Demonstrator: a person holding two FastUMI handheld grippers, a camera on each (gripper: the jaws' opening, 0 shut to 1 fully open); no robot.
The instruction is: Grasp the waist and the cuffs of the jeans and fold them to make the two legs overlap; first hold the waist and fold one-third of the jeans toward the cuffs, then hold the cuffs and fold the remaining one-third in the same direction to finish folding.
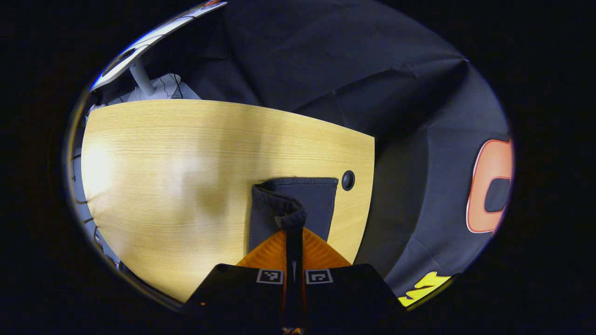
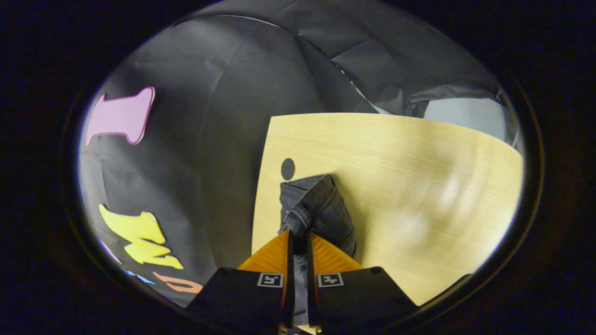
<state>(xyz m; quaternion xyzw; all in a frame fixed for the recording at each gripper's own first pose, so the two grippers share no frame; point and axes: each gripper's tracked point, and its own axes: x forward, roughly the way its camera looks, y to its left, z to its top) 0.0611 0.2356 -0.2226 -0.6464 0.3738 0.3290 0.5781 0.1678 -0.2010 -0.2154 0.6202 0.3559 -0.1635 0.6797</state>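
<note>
In the left gripper view the left tongs [image 1: 294,232] are pinched together on a thick rolled hem of the dark jeans [image 1: 298,204], whose cloth runs straight ahead from the fingertips and lies flat on the desk [image 1: 186,153]. In the right gripper view the right tongs [image 2: 298,242] are likewise closed tight on a bunched, stitched edge of the jeans [image 2: 319,209], which heap up just beyond the tips. A round dark hole [image 1: 348,180] in the desk sits just beside the jeans' far corner, near the desk's edge.
</note>
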